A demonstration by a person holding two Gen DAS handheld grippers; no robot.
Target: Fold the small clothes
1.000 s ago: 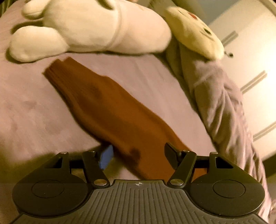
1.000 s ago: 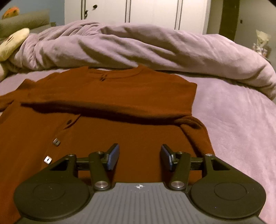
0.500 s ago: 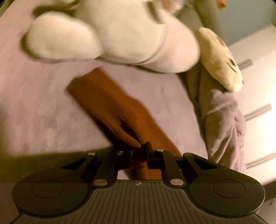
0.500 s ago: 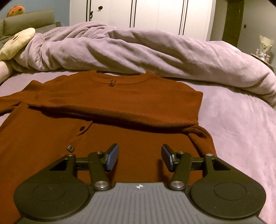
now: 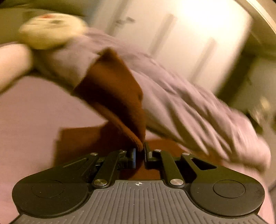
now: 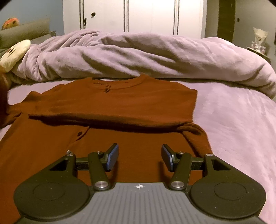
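A rust-brown knit cardigan (image 6: 120,106) lies flat on the lilac bed sheet (image 6: 232,124), its right sleeve folded across the chest. My left gripper (image 5: 139,151) is shut on the cardigan's left sleeve (image 5: 113,89) and holds it lifted off the bed, above the garment's body (image 5: 82,139); that view is blurred. My right gripper (image 6: 139,157) is open and empty, hovering over the cardigan's lower part near its right edge.
A bunched lilac duvet (image 6: 138,56) lies along the far side of the cardigan. A cream plush toy (image 6: 15,51) sits at the far left, also in the left wrist view (image 5: 51,31). White wardrobe doors (image 6: 134,15) stand behind the bed.
My left gripper closed on the sleeve, then lifted and swung it toward the cardigan's body. My right gripper stayed open and drew back slightly.
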